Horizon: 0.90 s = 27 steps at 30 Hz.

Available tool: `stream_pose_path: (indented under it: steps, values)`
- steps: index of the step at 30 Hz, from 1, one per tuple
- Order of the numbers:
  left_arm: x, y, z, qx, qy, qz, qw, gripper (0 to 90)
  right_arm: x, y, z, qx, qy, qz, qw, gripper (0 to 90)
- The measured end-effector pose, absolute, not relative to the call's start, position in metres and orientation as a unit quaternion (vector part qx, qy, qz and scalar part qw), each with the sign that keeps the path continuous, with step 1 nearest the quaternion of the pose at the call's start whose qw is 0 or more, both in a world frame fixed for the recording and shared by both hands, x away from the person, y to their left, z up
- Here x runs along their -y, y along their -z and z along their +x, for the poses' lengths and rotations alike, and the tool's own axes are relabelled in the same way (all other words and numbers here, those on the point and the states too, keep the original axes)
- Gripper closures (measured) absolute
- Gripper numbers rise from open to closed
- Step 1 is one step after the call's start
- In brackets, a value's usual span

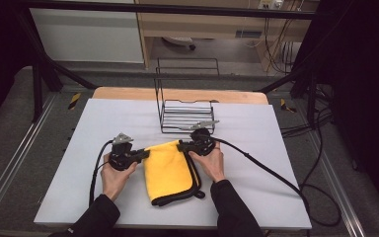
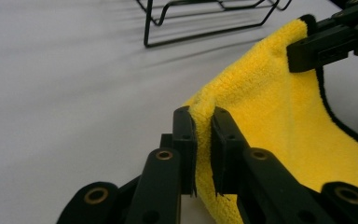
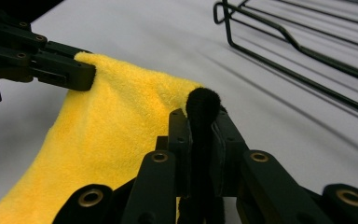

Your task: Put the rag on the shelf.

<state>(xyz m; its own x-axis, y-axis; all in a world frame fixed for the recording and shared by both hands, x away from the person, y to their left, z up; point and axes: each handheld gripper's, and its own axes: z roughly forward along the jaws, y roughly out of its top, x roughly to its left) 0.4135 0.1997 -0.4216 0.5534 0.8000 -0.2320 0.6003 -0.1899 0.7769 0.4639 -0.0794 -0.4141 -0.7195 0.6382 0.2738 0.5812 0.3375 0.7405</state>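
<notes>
Nearest the person, two dark sleeves are cut off by the bottom edge of the high view, and a yellow cloth (image 1: 170, 170) with black trim is seen lying folded on the white-covered bench (image 1: 79, 148), its near end flat and its far edge lifted between the two hands. The left tongs (image 1: 145, 153) are pressed onto the cloth's far left corner and the right tongs (image 1: 180, 145) onto its far right corner, though from above the jaws are too small to be judged. In the left gripper view the left tongs (image 2: 203, 140) are shown pinching a yellow fold, their tips buried in the pile. In the right gripper view the right tongs (image 3: 201, 140) are shown clamped on the black trimmed edge. Beyond the cloth a black wire rack (image 1: 187, 116) stands on the bench; it is cropped in both gripper views.
</notes>
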Motion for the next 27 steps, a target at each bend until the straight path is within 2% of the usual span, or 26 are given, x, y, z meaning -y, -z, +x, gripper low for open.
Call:
stream_pose_path:
  steps: [27]
  values:
    - [-0.198,0.366,0.382,-0.394,-0.177,0.740,0.515,81.4,0.093,0.362,0.415,-0.768,-0.522,0.353,0.118,81.0]
